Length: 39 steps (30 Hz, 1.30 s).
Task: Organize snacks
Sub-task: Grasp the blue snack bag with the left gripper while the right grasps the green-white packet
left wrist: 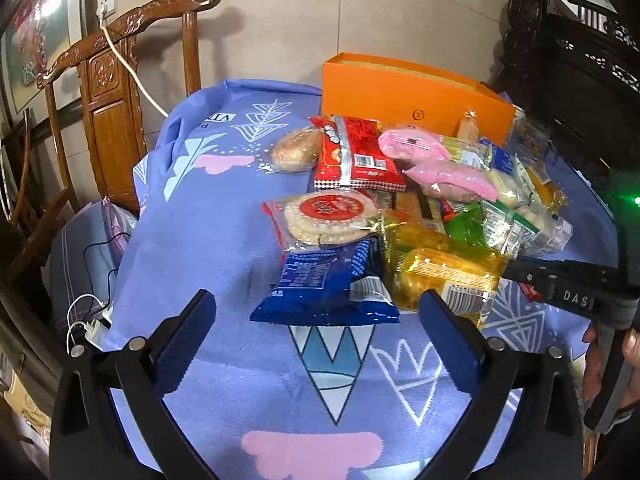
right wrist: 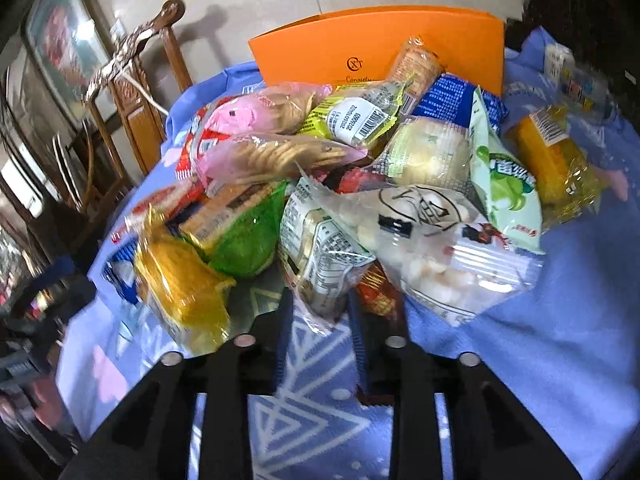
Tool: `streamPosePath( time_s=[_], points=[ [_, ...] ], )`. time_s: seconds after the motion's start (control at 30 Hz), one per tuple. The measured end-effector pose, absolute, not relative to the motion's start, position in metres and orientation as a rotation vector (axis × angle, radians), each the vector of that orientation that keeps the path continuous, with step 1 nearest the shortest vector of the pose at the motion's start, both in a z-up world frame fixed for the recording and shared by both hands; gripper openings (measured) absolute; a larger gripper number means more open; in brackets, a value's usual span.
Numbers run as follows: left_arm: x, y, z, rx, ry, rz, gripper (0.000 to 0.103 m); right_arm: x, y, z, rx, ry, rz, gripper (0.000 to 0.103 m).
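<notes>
A heap of snack packets lies on the blue patterned cloth in front of an open orange box. My left gripper is open and hangs low over the cloth. A dark blue packet lies just beyond its fingertips, apart from the pads. My right gripper stands narrow at the near edge of the heap. The crinkled end of a clear packet with a green and white label is pinched between its pads. The right gripper enters the left wrist view from the right, its tip beside a yellow packet.
A carved wooden chair stands at the table's far left, with chargers and cables below it. Dark carved furniture rises at the right. A hand holds the right gripper. The orange box stands behind the heap.
</notes>
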<state>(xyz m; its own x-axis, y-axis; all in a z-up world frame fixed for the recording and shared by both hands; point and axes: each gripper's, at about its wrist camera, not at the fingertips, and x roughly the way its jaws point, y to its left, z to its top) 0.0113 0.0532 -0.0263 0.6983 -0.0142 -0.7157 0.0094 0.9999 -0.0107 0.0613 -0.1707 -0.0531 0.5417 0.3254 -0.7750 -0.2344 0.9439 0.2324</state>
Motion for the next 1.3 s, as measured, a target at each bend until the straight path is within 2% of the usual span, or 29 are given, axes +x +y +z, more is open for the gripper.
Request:
streamPosePath(
  time_s=[0.17, 0.37, 0.4, 0.47, 0.5, 0.8, 0.83, 0.9, 0.93, 1.1, 1.3],
  points=[
    [0.009, 0.054, -0.026, -0.001, 0.797, -0.013, 0.099, 0.056, -0.169, -0.038, 0.093, 0.891, 0.297, 0.052],
    [0.012, 0.059, -0.028, -0.008, 0.795, -0.012, 0.099, 0.069, -0.165, -0.037, 0.067, 0.881, 0.277, 0.053],
    [0.012, 0.059, -0.029, -0.009, 0.798, -0.015, 0.099, 0.074, -0.161, -0.041, 0.050, 0.890, 0.276, 0.046],
    [0.012, 0.058, -0.030, -0.005, 0.800, -0.021, 0.099, 0.083, -0.152, -0.051, 0.036, 0.904, 0.294, 0.021],
    [0.012, 0.057, -0.030, -0.003, 0.801, -0.020, 0.099, 0.085, -0.151, -0.051, 0.047, 0.899, 0.306, 0.019],
    [0.031, 0.051, -0.037, 0.001, 0.824, -0.036, 0.099, 0.038, -0.184, -0.019, 0.143, 0.803, 0.401, 0.018],
    [0.035, 0.050, -0.040, -0.005, 0.831, -0.033, 0.097, 0.036, -0.187, -0.018, 0.145, 0.802, 0.402, 0.018],
    [0.045, 0.051, -0.047, -0.039, 0.874, -0.041, 0.072, 0.030, -0.189, -0.017, 0.144, 0.802, 0.411, 0.018],
    [0.049, 0.054, -0.050, -0.062, 0.891, -0.053, 0.068, 0.028, -0.190, -0.018, 0.140, 0.804, 0.415, 0.018],
    [0.070, 0.068, -0.073, -0.121, 0.970, -0.063, 0.067, 0.017, -0.186, -0.018, 0.116, 0.800, 0.452, 0.018],
    [0.066, 0.057, -0.072, -0.055, 0.949, -0.034, 0.065, 0.016, -0.177, -0.020, 0.086, 0.802, 0.468, 0.018]
  ],
)
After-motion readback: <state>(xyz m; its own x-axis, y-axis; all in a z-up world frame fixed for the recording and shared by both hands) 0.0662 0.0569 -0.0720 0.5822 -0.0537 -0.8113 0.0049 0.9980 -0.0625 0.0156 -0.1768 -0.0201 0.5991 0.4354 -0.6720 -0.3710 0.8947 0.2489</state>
